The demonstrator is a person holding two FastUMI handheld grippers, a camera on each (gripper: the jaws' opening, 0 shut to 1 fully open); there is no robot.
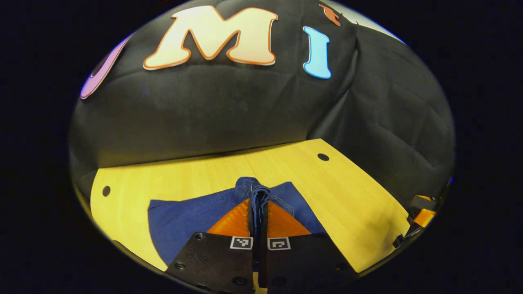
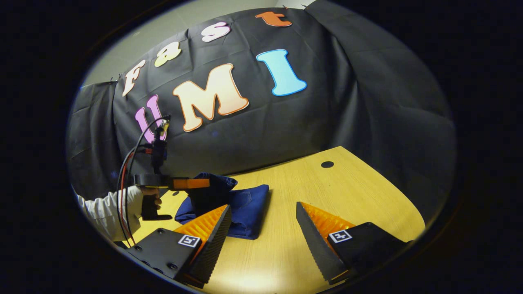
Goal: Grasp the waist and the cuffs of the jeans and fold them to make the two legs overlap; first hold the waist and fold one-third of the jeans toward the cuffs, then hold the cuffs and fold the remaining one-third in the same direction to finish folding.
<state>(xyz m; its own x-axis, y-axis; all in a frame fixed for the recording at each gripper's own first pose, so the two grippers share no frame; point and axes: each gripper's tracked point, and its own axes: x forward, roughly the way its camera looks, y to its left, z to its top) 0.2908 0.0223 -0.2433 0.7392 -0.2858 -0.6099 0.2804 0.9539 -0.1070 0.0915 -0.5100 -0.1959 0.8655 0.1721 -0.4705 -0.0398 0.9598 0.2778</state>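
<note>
The dark blue jeans [image 1: 192, 216] lie on the wooden table [image 1: 347, 196]. In the left gripper view my left gripper [image 1: 258, 204] is shut on a bunched fold of the denim, which stands up between the fingertips. The right gripper view shows the jeans [image 2: 247, 210] as a compact bundle left of centre, one end lifted by the left gripper [image 2: 192, 183]. A hand in a white sleeve [image 2: 110, 206] holds that gripper. My right gripper [image 2: 263, 210] stands open above the table, just right of the bundle, with nothing between its fingers. It also appears at the right rim as the right gripper [image 1: 423, 214].
The table [image 2: 347, 192] runs back to the black cloth wall. It has round holes [image 1: 323, 157] near the back corners, one of them a hole [image 2: 327, 164] on the right. Cables [image 2: 128, 171] loop up from the left gripper. Bare wood lies right of the jeans.
</note>
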